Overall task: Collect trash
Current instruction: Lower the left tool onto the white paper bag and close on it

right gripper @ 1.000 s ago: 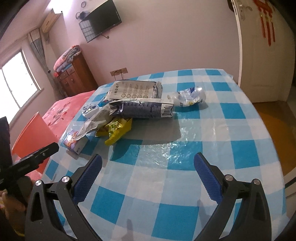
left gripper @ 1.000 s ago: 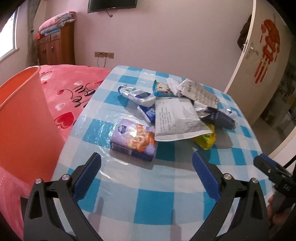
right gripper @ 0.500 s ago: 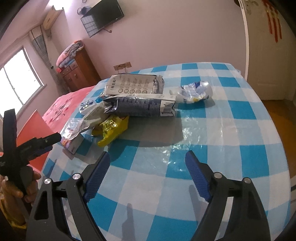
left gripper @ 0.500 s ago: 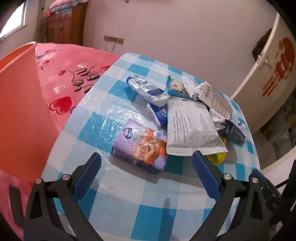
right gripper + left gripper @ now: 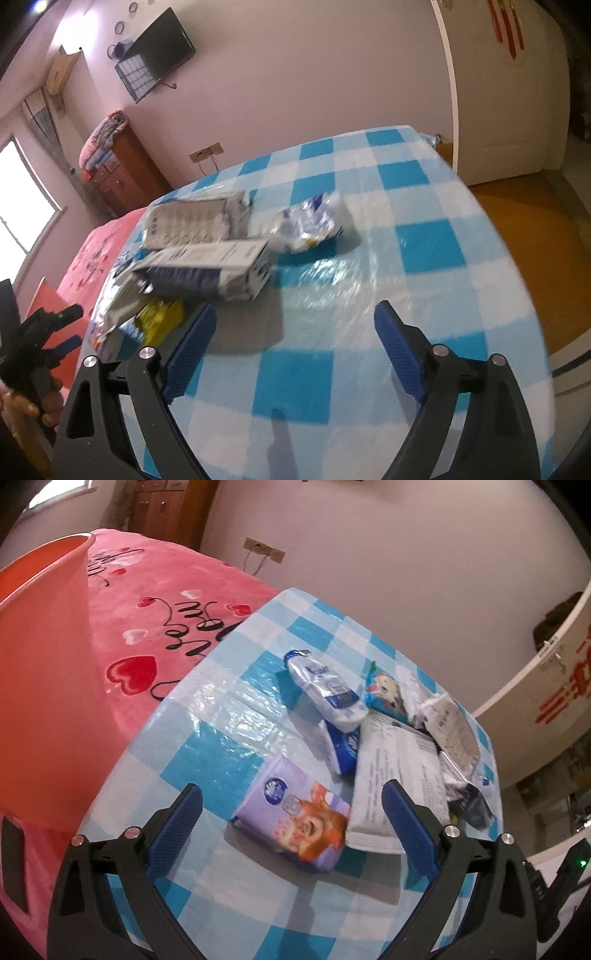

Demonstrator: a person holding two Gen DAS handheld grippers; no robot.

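Off to the left of the left tongs (image 5: 291, 819) sits the orange bin (image 5: 44, 686), and right between their wide-open, empty jaws is the purple tissue pack (image 5: 295, 818), not touched yet. Just past the right-hand jaw lies the white wrapper (image 5: 397, 775), overlapping the pack's far edge, with the rest of the trash pile (image 5: 369, 716) stacked beyond it on the checked tablecloth (image 5: 236, 897). My worry: close on the pack now and that jaw could snag the white wrapper too, dragging loose packets across the slick plastic cover or off the edge. Over on the right tongs (image 5: 291, 332), the jaws have just been opening again, stand fairly wide, and hold nothing. The dark blue carton (image 5: 207, 273) lies ahead and a bit left of them, the crumpled clear wrapper (image 5: 310, 225) further ahead. The yellow packet (image 5: 159, 319) sits beside the left-hand jaw. Both hands going for one heap could bump each other.
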